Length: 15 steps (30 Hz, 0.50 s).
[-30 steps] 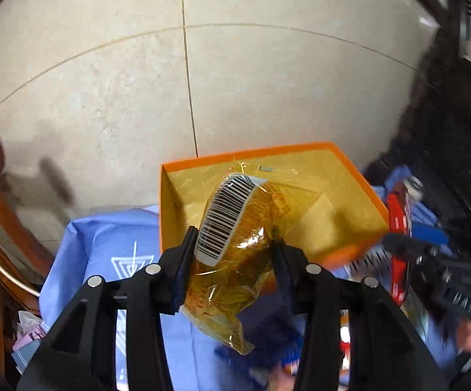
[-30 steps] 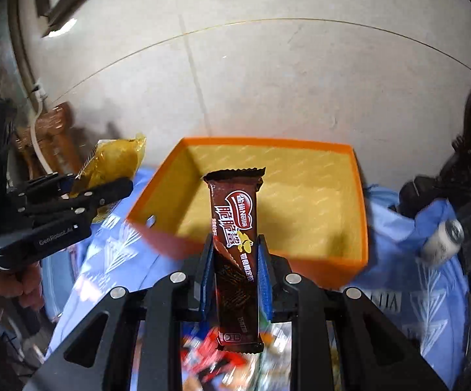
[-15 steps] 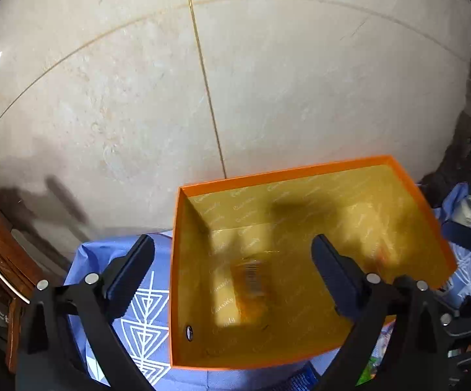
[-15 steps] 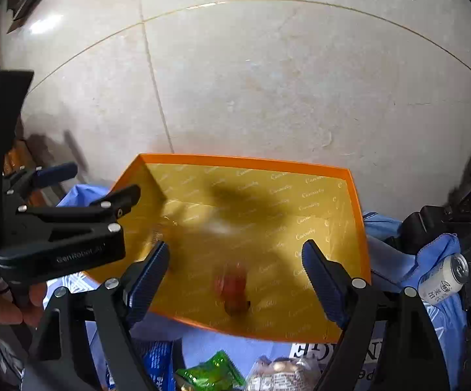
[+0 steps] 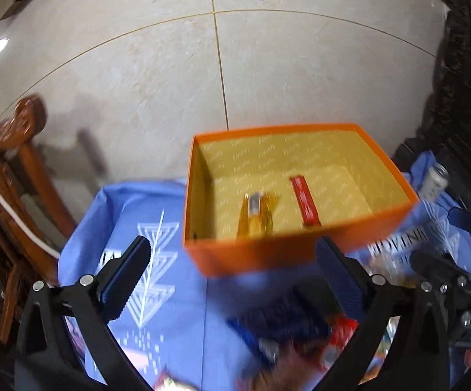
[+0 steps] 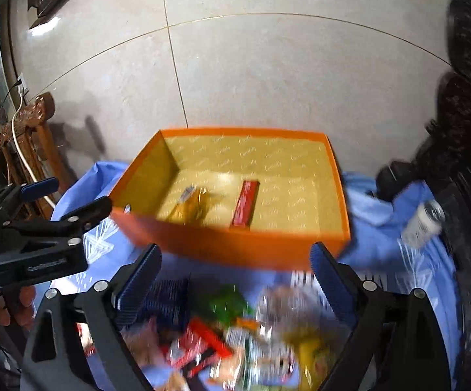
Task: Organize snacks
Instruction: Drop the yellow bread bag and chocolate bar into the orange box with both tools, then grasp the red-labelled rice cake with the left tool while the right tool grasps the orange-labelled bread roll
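Pale tiled floor behind, blue cloth (image 5: 170, 325) under everything. Task's barely begun, by my read: only 2 snacks sit in the orange box (image 5: 268, 254), a yellow packet (image 5: 256, 215) and, just beside it w/o touching, a red bar (image 5: 305, 200). Rest of box is bare. Blurry snack pile (image 6: 235, 335) waits on cloth near me, plus a can (image 6: 425, 220) off to the side. My left gripper (image 5: 235, 277) is spread wide, holding nothing; right gripper (image 6: 235, 280) is opening, nothing btw its jaws.
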Available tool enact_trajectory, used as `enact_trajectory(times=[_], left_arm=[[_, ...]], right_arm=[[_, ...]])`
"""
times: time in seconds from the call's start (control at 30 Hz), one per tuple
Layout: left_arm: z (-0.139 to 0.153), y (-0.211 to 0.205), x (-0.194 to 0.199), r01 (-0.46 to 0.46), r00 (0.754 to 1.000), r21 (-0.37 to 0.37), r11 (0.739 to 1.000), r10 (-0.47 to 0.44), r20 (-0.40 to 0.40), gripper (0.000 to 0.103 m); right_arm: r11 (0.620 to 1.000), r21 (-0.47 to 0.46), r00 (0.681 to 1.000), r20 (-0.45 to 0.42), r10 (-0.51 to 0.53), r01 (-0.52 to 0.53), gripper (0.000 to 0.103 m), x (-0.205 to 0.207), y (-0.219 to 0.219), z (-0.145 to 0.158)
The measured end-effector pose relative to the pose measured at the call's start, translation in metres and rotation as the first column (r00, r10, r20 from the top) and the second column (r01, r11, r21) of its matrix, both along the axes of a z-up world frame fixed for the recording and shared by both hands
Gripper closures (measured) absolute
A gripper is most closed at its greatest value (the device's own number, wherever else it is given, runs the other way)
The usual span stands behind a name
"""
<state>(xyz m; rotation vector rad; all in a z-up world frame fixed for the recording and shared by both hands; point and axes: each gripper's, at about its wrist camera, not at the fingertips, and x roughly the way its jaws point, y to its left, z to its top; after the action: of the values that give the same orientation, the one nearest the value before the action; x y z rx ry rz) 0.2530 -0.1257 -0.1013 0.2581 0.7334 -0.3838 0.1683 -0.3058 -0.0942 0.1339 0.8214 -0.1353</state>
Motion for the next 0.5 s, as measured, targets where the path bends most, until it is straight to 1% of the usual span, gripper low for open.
enact_trajectory(times=[0.1, 0.23, 0.3, 0.33, 0.4, 0.5], left_arm=[[-0.009, 0.014, -0.033, 0.023, 1.0, 0.017, 1.0, -0.024, 0.016, 0.004], [-0.025, 0.038, -0.08, 0.046, 0.998, 0.053, 0.998, -0.048, 0.027, 0.004], [-0.034, 0.047, -0.098, 0.057, 0.998, 0.07, 0.996, -0.059, 0.025, 0.004], [-0.042, 0.053, -0.11, 0.066, 0.998, 0.075, 0.995, -0.067, 0.015, 0.004], [-0.058, 0.06, -0.129, 0.095, 0.995, 0.082, 0.992, -0.092, -0.036, 0.004], [-0.084, 0.065, -0.159, 0.114, 0.991, 0.117, 0.987, -0.104, -0.089, 0.004]], right_arm=[[1.0, -0.009, 0.999, -0.032, 0.0, 0.0, 0.009, -0.031, 0.011, -0.01], [0.999, 0.02, 0.995, -0.091, -0.029, 0.031, 0.009, -0.072, 0.017, -0.029], [0.998, 0.049, 0.993, -0.114, -0.037, 0.042, 0.009, -0.094, 0.022, -0.041], [0.997, 0.067, 0.991, -0.126, -0.032, 0.041, 0.009, -0.103, 0.025, -0.048], [0.996, 0.082, 0.987, -0.158, -0.026, 0.04, 0.009, -0.117, 0.032, -0.062], [0.991, 0.122, 0.979, -0.201, -0.022, 0.048, 0.009, -0.13, 0.04, -0.083]])
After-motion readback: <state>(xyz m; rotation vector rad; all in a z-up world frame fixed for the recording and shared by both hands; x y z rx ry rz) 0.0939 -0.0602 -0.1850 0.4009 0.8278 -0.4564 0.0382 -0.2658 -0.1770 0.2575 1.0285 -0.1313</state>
